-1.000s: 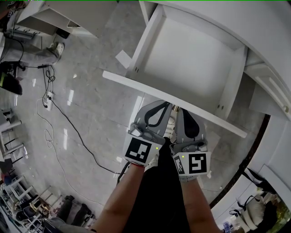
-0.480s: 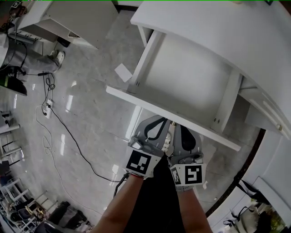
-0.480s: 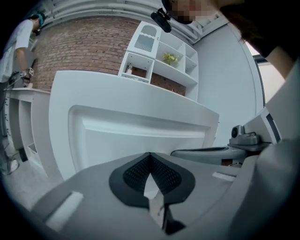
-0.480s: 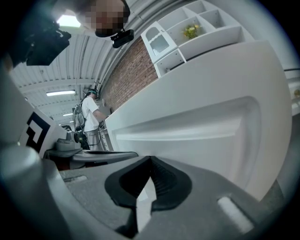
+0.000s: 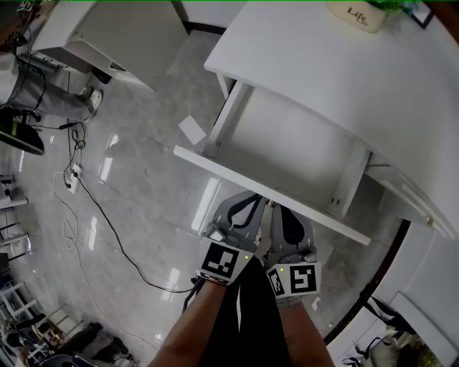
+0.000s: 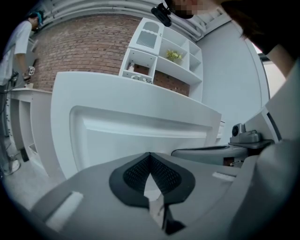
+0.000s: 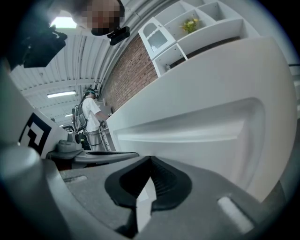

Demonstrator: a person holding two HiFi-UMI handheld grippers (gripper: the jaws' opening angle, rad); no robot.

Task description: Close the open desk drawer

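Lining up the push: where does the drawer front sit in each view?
Head view: the drawer front is the white strip slanting across the centre, just above both grippers.
Left gripper view: it fills the middle, straight beyond the shut jaws.
Right gripper view: it fills the centre and right, beyond the shut jaws.
Shared landmark: the left gripper and the right gripper side by side; each also shows in the other's view.

One drawer (image 5: 287, 150), one desk (image 5: 344, 79), one left gripper (image 5: 251, 200), one right gripper (image 5: 282, 212), one paper sheet (image 5: 192, 129), one pot (image 5: 356, 15).
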